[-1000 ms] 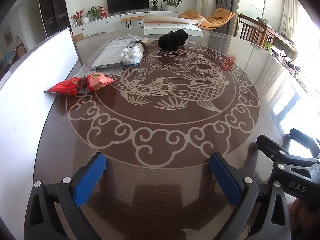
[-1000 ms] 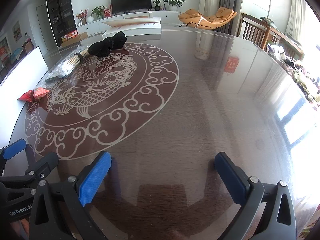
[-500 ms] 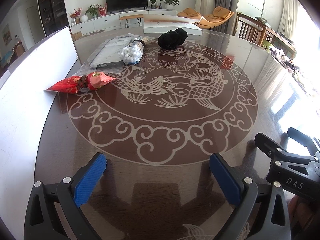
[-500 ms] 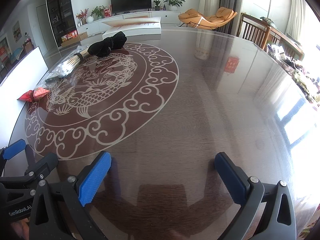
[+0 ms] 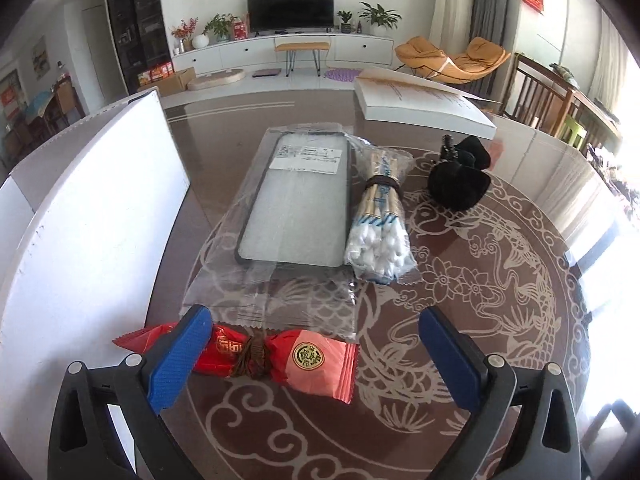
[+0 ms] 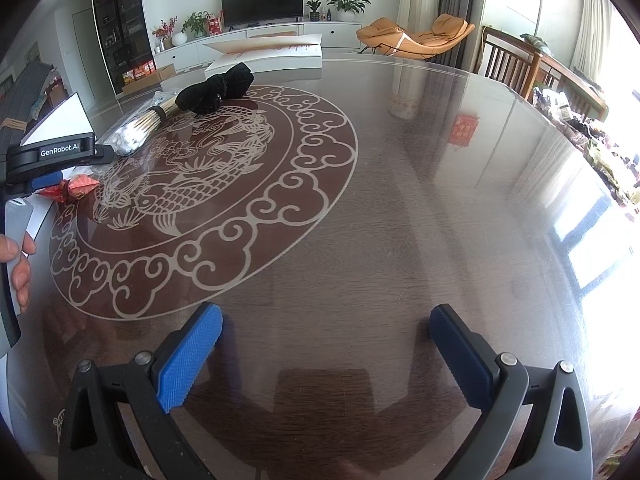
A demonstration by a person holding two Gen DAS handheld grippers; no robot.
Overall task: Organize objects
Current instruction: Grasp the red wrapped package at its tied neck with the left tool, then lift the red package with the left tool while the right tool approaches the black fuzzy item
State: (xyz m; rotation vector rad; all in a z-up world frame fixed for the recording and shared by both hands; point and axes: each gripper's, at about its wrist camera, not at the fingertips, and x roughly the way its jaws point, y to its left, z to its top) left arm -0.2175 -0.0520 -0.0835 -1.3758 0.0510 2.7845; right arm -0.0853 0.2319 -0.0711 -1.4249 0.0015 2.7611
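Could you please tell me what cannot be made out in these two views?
- Candy wrapper: left tip hidden by the left gripper's finger, left view.
- Label text on the bagged tray: too small.
- Cotton swabs: partly hidden by the left gripper, right view.
- Right gripper: open, over bare table.

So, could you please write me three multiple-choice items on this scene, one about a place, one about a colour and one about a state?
1. Where does the cotton swab bundle lie?
A. right of the bagged phone case
B. on the white box
C. under the black pouch

2. What colour are the gripper pads?
A. red
B. blue
C. green

3. How is the left gripper?
A. shut on the pouch
B. shut with nothing in it
C. open, around the red candy packet

Answers: 1 A, the swabs lie along the case's right edge. 2 B, both pads show blue. 3 C, its fingers stand wide apart with the packet between them, not clamped.
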